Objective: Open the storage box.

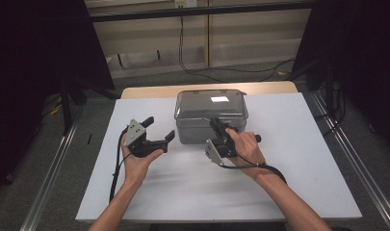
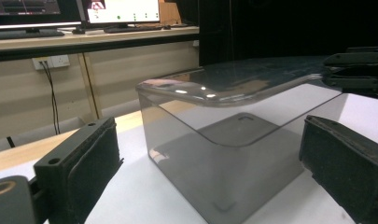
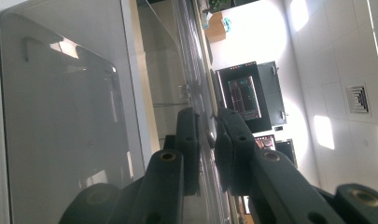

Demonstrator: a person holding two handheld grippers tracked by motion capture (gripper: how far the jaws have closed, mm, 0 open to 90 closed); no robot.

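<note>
a clear smoky plastic box (image 1: pixel 211 115) with a flat lid sits toward the far middle of a white desk (image 1: pixel 289 159), seen from above. everything here is placed relative to that box.

the right claw (image 1: pixel 215 126) is at the box's near edge, held by a hand whose forearm reaches in from the near side. in the right gripper view its two black jaws are pressed together on the thin lip of the lid (image 3: pixel 203 116), one jaw above and one below. the pinch looks narrow, taking just the rim.

the left claw (image 1: pixel 159 129) hovers just left of the box, apart from it, with its jaws spread wide. in the left gripper view the box's rounded corner (image 2: pixel 177 93) stands between and beyond the two padded jaws (image 2: pixel 91 158), nothing touching them.

judging from this, the lid is about to be lifted while the left claw steadies the body. risks: the right claw's shallow bite could slip off the smooth rim; with the body unheld, the whole light box could rise or slide across the desk instead of opening; the left claw, closing off-centre on the rounded corner, could push the box sideways and twist the lid out of the pinch.
</note>
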